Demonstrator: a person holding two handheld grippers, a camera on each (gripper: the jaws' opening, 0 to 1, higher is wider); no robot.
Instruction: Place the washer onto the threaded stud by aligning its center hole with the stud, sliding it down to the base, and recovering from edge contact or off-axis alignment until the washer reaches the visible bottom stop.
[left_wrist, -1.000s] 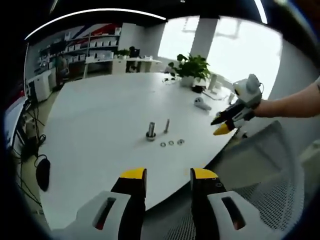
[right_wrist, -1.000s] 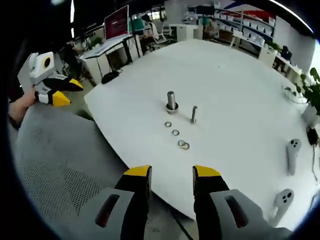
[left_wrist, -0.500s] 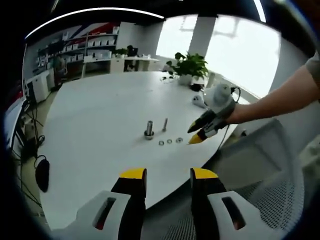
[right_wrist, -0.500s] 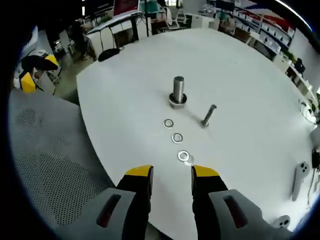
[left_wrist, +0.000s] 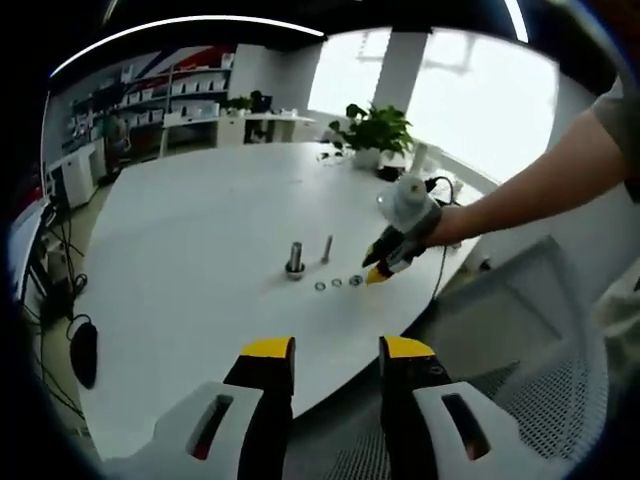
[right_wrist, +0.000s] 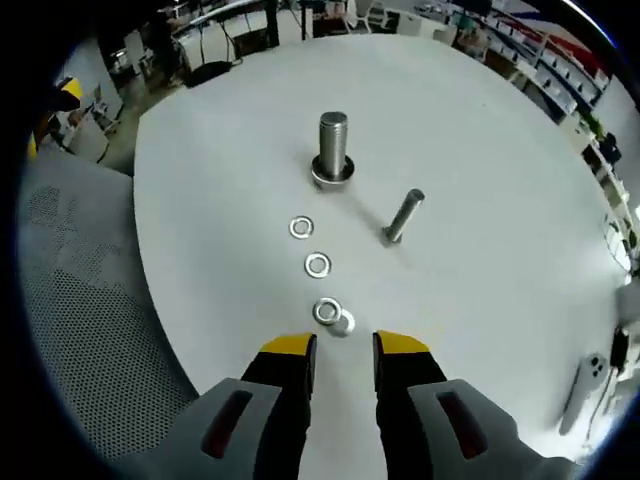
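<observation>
We see the right gripper (right_wrist: 342, 345) low over the white table (right_wrist: 480, 150), yellow-tipped jaws a narrow gap apart with nothing between them. Just ahead of the tips sits a pair of washers (right_wrist: 332, 317), touching or overlapping, hard to say which. Further along, a second washer (right_wrist: 318, 265) and a third washer (right_wrist: 301, 228) line up toward the thick threaded stud (right_wrist: 333, 150), standing upright. A slimmer bolt (right_wrist: 403, 216) stands right of it. A mesh chair (right_wrist: 70, 300) sits off the table's left edge.
</observation>
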